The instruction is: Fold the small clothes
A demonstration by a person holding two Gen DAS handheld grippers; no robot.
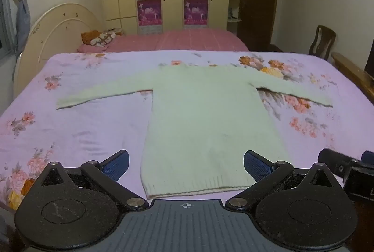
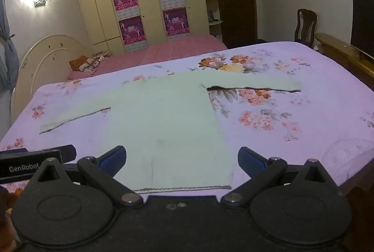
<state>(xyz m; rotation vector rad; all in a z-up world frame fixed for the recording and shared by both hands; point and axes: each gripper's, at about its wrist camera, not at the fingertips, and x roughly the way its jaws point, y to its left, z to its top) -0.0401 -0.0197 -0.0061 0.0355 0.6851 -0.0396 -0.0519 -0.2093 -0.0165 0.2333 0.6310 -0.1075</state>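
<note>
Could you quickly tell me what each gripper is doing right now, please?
Left gripper: open, holding nothing, poised over the hem of the pale sweater.
Right gripper: open, holding nothing, also at the sweater's hem.

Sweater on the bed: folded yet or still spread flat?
Spread flat. The sweater lies unfolded on the bedsheet, both sleeves stretched out sideways and the hem nearest the cameras. Neither open tool touches it.

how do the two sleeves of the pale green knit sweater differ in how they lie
The left sleeve slants down toward the hem side, and its cuff lies on plain lilac sheet. The right sleeve runs nearly straight out, its lower edge lifted with a dark gap beneath, over printed flowers. Both lie spread out, unfolded, on the floral bedsheet.
</note>
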